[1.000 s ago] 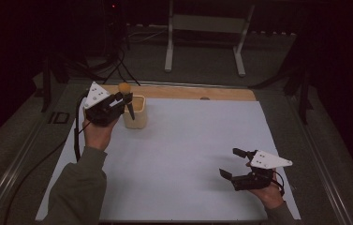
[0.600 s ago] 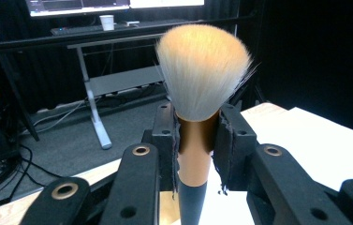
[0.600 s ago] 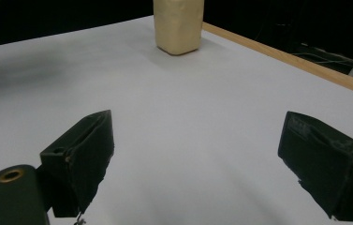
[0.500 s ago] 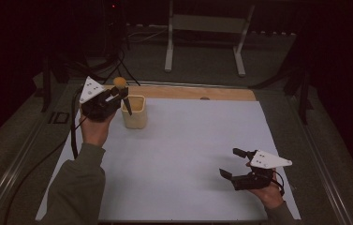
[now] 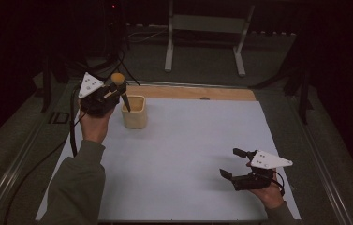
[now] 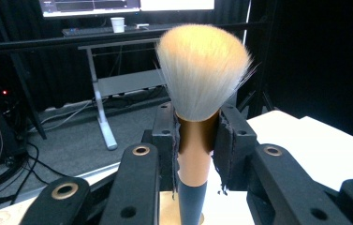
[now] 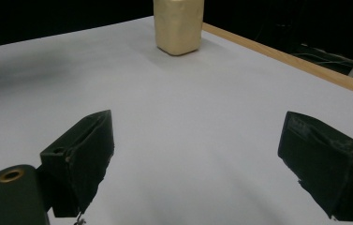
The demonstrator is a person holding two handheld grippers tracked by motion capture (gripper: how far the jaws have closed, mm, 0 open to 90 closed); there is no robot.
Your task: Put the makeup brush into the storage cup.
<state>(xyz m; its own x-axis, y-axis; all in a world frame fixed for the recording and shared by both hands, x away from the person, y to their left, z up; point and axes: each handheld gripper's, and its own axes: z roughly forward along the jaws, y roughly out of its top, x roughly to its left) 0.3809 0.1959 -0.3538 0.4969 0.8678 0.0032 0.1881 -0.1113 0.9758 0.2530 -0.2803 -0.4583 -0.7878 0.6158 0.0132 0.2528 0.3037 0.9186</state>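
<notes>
Makeup brush (image 6: 197, 117) clamped by left gripper (image 5: 114, 90) above cream cup (image 5: 134, 111); right gripper (image 5: 236, 163) held spread apart over white mat (image 5: 193, 154)

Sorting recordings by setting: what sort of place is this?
Probably a lab or recording studio: a white-covered table in a dark room, monitors behind a desk, and cables on the floor.
</notes>
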